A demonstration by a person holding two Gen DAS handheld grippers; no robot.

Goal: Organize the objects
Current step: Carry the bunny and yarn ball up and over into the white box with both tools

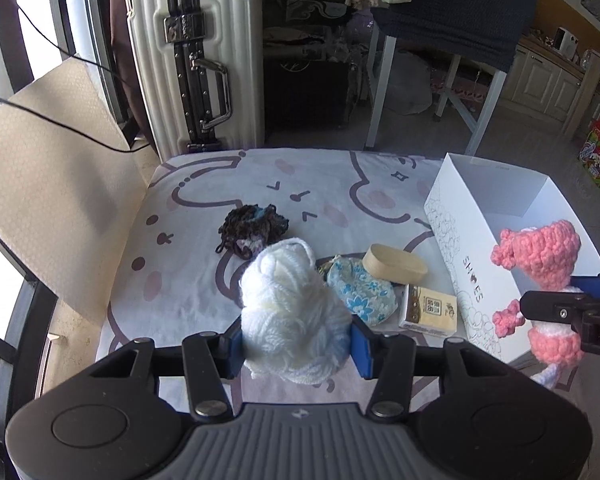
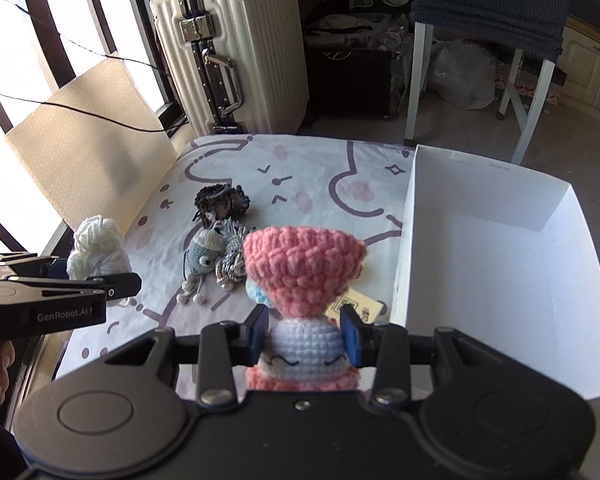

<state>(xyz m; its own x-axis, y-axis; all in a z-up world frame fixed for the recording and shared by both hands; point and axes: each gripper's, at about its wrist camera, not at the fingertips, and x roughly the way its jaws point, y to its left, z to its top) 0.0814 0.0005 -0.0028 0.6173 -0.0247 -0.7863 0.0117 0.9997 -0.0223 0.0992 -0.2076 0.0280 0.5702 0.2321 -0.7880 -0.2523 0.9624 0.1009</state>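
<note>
left gripper (image 1: 298,346): closed on white yarn ball (image 1: 294,320) | right gripper (image 2: 306,334): closed on pink crochet doll (image 2: 304,276) | white box (image 2: 540,280): open, right side

In the lower middle of the frame, the left tool (image 1: 298,344) grips a ball of white yarn (image 1: 294,316). At the right edge, the right tool (image 1: 568,300) holds a pink crochet doll (image 1: 540,260) beside an open white shoe box (image 1: 472,248).

Harsh daylight from the blown-out window (image 1: 40,20) at left; fisheye edges bend, background dim.
</note>
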